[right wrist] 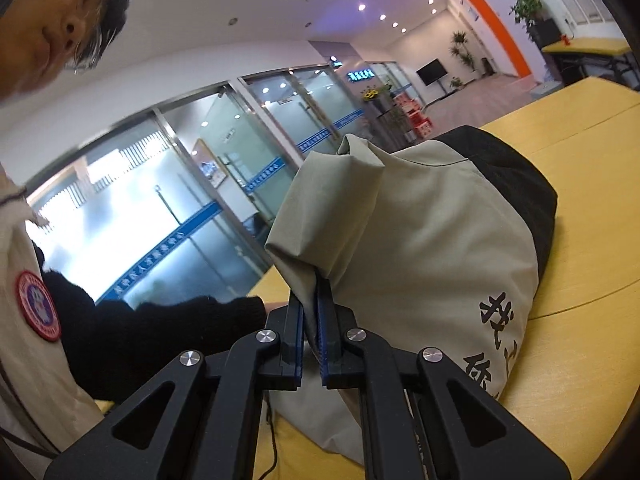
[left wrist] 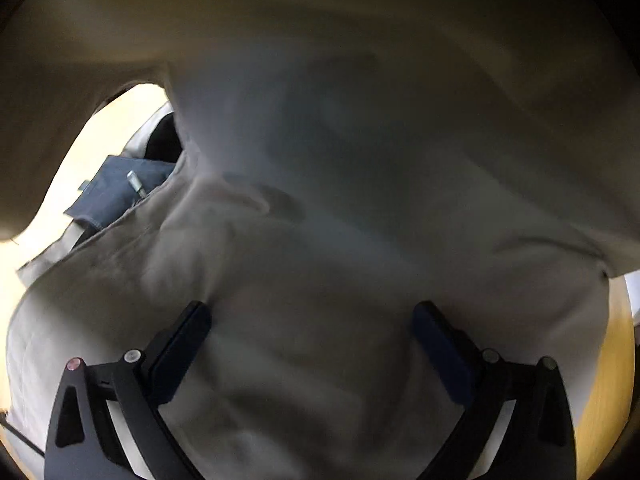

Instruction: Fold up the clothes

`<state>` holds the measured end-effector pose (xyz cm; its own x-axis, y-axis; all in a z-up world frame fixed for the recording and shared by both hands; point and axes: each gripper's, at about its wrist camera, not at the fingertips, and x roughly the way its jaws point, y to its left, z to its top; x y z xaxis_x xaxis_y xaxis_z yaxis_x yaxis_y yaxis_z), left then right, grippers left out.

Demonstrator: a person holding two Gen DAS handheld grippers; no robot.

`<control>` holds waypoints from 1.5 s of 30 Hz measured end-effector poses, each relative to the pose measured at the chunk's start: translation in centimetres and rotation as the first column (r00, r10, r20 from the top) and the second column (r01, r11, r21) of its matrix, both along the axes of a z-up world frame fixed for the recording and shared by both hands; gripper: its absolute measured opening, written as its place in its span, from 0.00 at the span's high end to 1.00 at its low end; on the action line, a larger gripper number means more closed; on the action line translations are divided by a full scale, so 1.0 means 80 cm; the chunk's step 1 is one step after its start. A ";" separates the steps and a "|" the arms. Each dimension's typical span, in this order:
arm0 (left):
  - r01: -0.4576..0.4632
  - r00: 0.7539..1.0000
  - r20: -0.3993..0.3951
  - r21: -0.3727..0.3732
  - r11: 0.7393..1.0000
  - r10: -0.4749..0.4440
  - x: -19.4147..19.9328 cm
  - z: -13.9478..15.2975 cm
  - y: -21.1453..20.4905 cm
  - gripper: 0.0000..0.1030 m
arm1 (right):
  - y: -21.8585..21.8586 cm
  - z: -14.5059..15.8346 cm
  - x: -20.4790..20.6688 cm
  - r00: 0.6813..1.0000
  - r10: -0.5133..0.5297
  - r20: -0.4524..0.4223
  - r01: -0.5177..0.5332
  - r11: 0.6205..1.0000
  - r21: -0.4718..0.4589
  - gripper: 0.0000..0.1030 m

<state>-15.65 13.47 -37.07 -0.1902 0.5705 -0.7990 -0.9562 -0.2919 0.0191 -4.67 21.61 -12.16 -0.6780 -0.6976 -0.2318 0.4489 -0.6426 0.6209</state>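
A beige garment (right wrist: 420, 232) with black printed characters and a black lining lies bunched on the yellow table (right wrist: 592, 248). My right gripper (right wrist: 316, 292) is shut on a raised fold of this garment and holds it above the table. In the left wrist view the same beige cloth (left wrist: 320, 200) fills almost the whole frame, close and blurred. My left gripper (left wrist: 312, 316) is open, its two fingers spread wide and pressed against the cloth, with nothing between them.
A folded blue garment (left wrist: 116, 196) with a metal zip pull lies on the table at the left of the left wrist view. The person's black sleeve (right wrist: 160, 328) and beige vest are at the left of the right wrist view. A thin black cable (right wrist: 274, 452) runs over the table.
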 end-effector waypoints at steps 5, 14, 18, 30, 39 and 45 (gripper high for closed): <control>-0.074 0.996 0.049 0.004 0.997 0.074 0.019 0.007 0.020 0.00 | 0.040 0.012 -0.015 0.996 0.084 0.020 -0.082 0.993 -0.087 0.95; -0.204 0.976 0.083 0.005 0.979 0.203 0.058 0.023 0.138 0.00 | 0.108 0.009 0.003 0.998 0.059 0.036 -0.060 0.998 0.022 0.95; -0.186 0.979 0.080 -0.015 0.982 0.187 0.067 0.036 0.118 0.00 | 0.123 0.013 0.015 0.999 0.015 0.039 -0.016 1.000 0.025 0.95; -0.084 0.996 0.039 0.000 0.996 0.084 0.114 0.052 -0.067 0.00 | 0.023 0.011 0.012 0.971 0.238 0.012 -0.237 0.968 -0.080 0.95; -0.057 0.997 -0.049 -0.044 0.997 0.055 0.166 0.088 -0.172 0.02 | 0.014 -0.068 0.018 0.937 0.327 0.125 -0.316 0.943 -0.101 0.95; -0.085 0.995 -0.050 0.046 0.995 0.088 0.194 0.210 -0.309 0.03 | 0.005 -0.105 0.024 0.886 0.412 0.215 -0.430 0.902 0.044 0.94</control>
<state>-0.15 -11.25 -20.30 -0.2808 0.5843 -0.7615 -0.9254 -0.3753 0.0533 -2.79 22.04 -20.54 -0.2599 -0.8778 -0.4023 0.5650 -0.4761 0.6739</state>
